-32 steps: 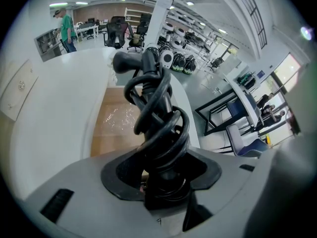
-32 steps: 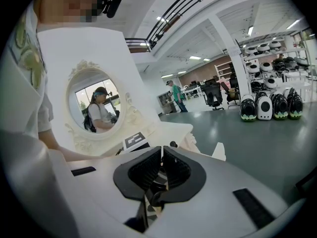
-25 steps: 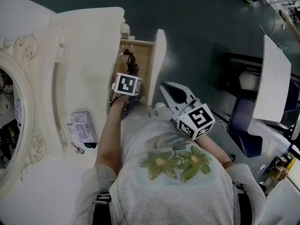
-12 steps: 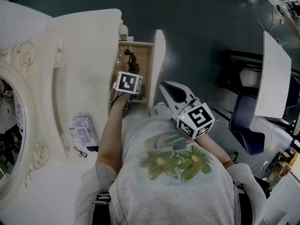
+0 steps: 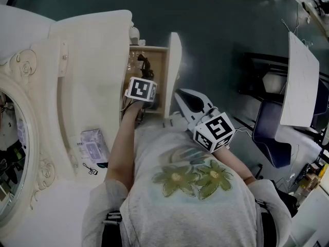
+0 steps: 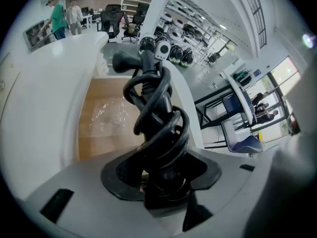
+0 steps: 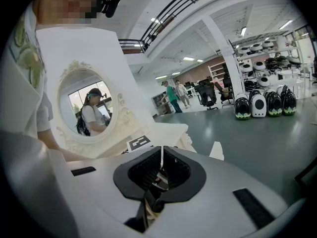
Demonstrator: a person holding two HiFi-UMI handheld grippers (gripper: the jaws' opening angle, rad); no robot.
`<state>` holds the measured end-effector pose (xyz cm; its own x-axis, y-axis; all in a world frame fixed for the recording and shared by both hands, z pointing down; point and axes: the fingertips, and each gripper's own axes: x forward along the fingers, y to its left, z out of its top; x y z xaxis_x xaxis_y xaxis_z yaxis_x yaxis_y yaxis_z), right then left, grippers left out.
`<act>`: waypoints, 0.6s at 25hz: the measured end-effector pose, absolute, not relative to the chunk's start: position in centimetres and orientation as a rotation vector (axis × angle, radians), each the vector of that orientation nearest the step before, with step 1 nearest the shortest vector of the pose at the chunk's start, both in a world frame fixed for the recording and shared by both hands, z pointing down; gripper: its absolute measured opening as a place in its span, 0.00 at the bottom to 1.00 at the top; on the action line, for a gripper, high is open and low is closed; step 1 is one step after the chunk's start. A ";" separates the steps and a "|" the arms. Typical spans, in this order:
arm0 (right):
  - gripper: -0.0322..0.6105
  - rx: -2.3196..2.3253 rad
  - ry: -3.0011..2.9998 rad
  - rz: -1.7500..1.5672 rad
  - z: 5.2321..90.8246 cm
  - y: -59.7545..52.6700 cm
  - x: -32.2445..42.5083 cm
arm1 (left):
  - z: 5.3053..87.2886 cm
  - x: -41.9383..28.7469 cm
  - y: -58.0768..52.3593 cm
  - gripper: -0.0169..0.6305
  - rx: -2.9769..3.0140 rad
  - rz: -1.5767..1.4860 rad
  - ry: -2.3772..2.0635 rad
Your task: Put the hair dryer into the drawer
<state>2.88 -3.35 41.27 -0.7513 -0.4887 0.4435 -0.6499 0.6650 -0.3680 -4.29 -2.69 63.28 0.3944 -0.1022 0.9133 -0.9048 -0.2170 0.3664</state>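
Observation:
A black hair dryer (image 6: 153,118) with its cord wound round it stands up between the jaws of my left gripper (image 6: 161,182), which is shut on it. In the head view my left gripper (image 5: 142,77) hangs over the open wooden drawer (image 5: 160,71) of the white dressing table (image 5: 92,60), with the hair dryer (image 5: 143,65) pointing down into it. Only the dryer's dark tip shows past the marker cube. My right gripper (image 5: 181,94) is shut and holds nothing; it hovers just right of the drawer's white front panel (image 5: 175,60). In the right gripper view my right gripper (image 7: 161,155) has its pads together.
Crumpled clear plastic (image 6: 106,110) lies on the drawer's wooden bottom (image 6: 99,138). A packet of wipes (image 5: 92,142) and a small black item (image 5: 88,166) lie on the table top beside the oval mirror (image 5: 10,153). A dark chair (image 5: 270,138) and a white board (image 5: 303,86) stand to the right.

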 end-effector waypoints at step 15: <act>0.09 0.938 -2.564 0.773 42.1 -2.8 2.6 | 64.7 -4.2 -2.3 0.35 1.598 0.988 -0.866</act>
<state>2.62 -2.83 42.11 -0.7407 -0.5018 0.4466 -0.6651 0.6415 -0.3823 -4.18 -2.27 64.73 0.4042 -0.0580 0.9128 -0.8973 -0.2188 0.3834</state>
